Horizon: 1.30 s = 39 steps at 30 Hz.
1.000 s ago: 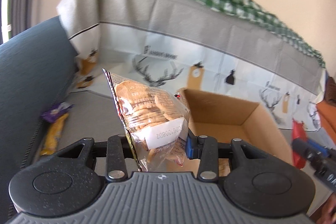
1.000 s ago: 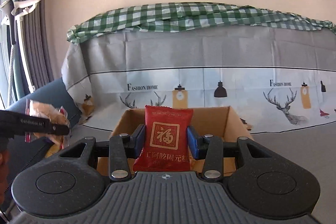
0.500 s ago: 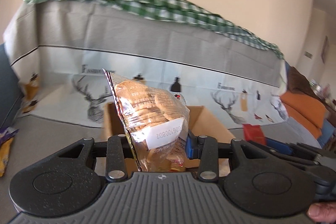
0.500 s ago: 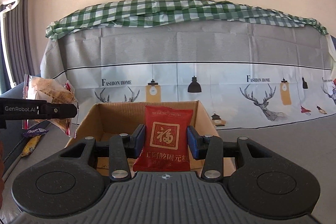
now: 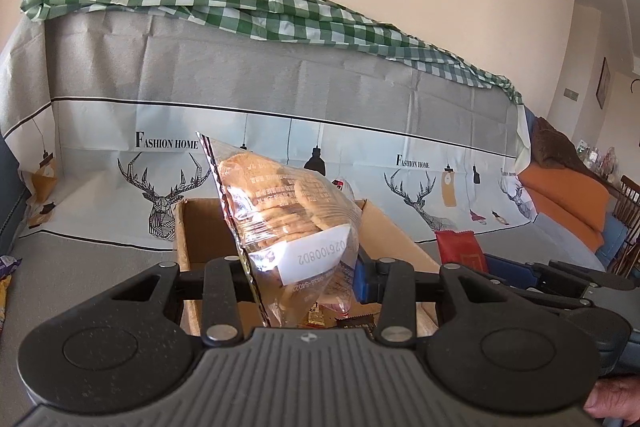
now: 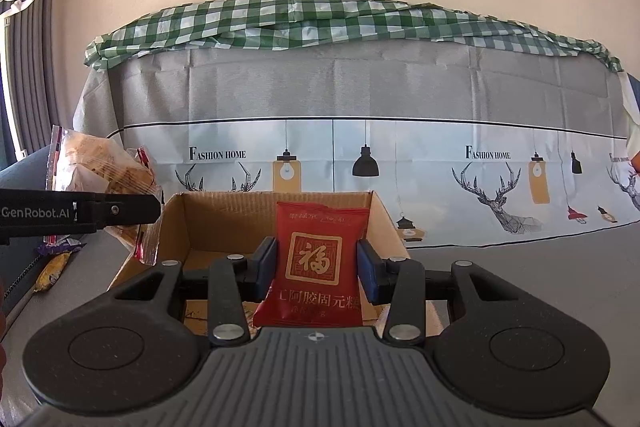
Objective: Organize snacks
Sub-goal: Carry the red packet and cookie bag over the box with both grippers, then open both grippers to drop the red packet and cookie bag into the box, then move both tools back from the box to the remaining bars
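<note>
Jaws of left gripper point(image 5: 298, 277) are clamped on a clear cellophane biscuit bag point(image 5: 286, 223); those of right gripper point(image 6: 316, 267) on a red foil snack packet point(image 6: 315, 263). Both are held above the open brown cardboard box point(image 6: 224, 223), not yet dropped in; yellow and purple wrappers point(image 6: 52, 269) lie outside on the grey surface point(image 6: 540, 267).

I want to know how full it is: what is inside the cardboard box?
Inside the cardboard box, a few small wrapped snacks lie on the floor. The cookie bag and the left gripper cover most of it.

Cardboard box point(image 6: 208, 223) open-topped; both loaded tools crowd over it, side by side.
</note>
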### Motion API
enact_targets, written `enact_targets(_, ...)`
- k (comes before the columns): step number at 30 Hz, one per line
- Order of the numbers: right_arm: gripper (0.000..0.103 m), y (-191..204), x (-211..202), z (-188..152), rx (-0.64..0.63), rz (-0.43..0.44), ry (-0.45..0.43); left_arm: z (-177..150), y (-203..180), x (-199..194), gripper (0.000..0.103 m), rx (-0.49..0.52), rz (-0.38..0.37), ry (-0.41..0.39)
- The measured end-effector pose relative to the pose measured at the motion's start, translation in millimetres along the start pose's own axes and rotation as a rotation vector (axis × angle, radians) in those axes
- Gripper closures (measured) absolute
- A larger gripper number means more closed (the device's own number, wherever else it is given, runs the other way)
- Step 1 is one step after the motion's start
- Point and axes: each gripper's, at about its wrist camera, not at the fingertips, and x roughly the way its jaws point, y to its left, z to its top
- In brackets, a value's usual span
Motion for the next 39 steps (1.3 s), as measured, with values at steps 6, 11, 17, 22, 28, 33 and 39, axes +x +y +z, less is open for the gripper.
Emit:
enact_targets(6,0.059,-1,0,0,-0.002,-0.002,0.001,1,-2,0,0.06,-0.001,-0.003,-0.002)
enact_targets(11,0.059,0,1,0,-0.006,-0.003,0.004,0,-3,1,0.06,-0.004,-0.005,-0.002)
enact_targets(17,0.059,3,1,-1,-0.01,-0.005,0.004,0,-4,2,0.06,-0.002,-0.016,0.0)
enact_targets(22,0.059,3,1,-1,-0.011,-0.006,0.006,0,-4,2,0.059,-0.006,-0.019,-0.001)
enact_targets(28,0.058,4,2,-1,-0.013,-0.006,0.012,-1,-3,4,0.057,-0.018,-0.032,0.018)
enact_targets(33,0.034,8,7,-2,-0.027,-0.01,0.05,0,2,5,0.032,-0.062,-0.025,0.028)
enact_targets(39,0.029,13,8,-3,-0.041,-0.012,0.049,2,3,1,0.033,-0.044,-0.012,0.02)
